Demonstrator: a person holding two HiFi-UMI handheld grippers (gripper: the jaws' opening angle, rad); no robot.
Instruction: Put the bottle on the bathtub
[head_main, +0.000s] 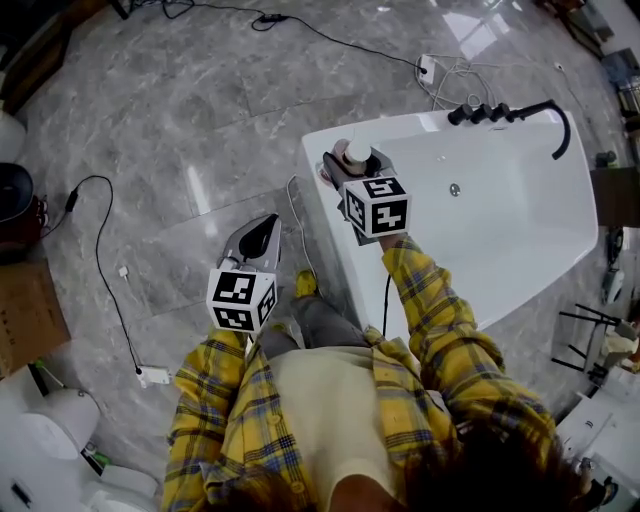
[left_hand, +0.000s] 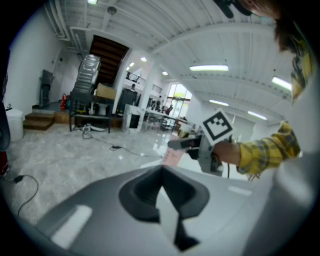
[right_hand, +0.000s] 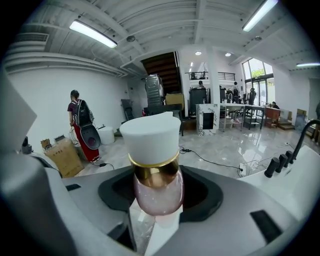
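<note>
— Where is the bottle (head_main: 357, 153) sitting right now?

— You are gripping it in your right gripper (head_main: 343, 162). In the right gripper view the jaws are clamping the bottle's pink glass body. Its gold collar and white cap (right_hand: 151, 137) are standing upright above them.

— And where is that relative to the bathtub (head_main: 410, 124)?

— You are holding it at the near left corner of the white bathtub, right at the rim. I cannot tell whether its base is touching the ledge. The black faucet (head_main: 512, 111) is standing at the far end of the rim, well apart from the bottle.

— What is my left gripper (head_main: 262, 232) doing?

— You are hanging it out over the grey floor (head_main: 200, 120), beside the bathtub's outer wall. In the left gripper view its jaws are pressing together with nothing between them. They are pointing toward your right gripper's marker cube (left_hand: 218, 126).

— Anything else around?

— A black cable (head_main: 99, 255) is trailing across the floor to your left. In the right gripper view a person with a backpack (right_hand: 76, 112) is standing near a cardboard box (right_hand: 64, 155).
</note>
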